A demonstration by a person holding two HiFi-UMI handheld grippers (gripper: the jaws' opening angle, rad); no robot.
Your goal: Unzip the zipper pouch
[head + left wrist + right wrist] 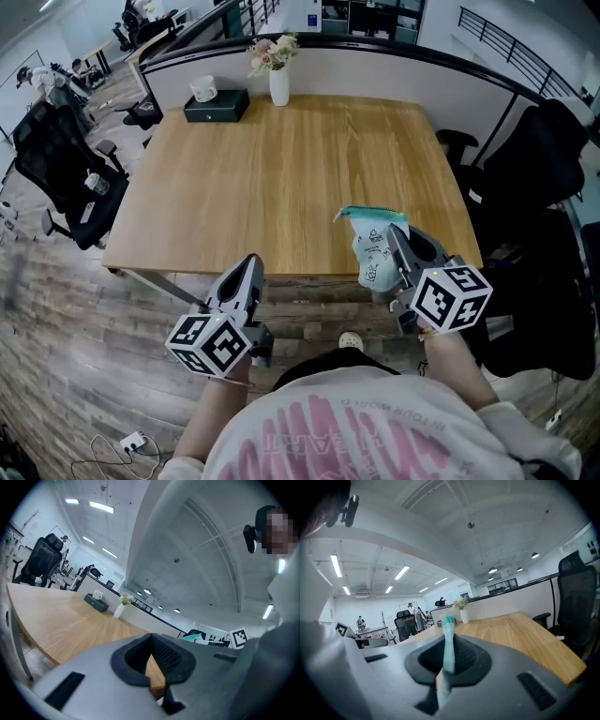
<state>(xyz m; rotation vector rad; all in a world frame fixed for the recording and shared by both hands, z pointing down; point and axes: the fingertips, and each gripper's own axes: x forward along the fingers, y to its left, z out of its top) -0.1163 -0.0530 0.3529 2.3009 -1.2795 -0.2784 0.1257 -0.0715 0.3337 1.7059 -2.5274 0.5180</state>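
- The left gripper [249, 265] hangs just off the near edge of the wooden table [281, 178], its jaws pressed together with nothing between them.
- The zipper pouch [373, 253] is held over the table's near right edge with its teal top upward.
- The right gripper [396, 236] has its jaws clamped on the pouch's side.

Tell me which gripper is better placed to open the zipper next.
Left. The right gripper is shut on the pouch and holds it up; the left gripper is empty, its jaws together.
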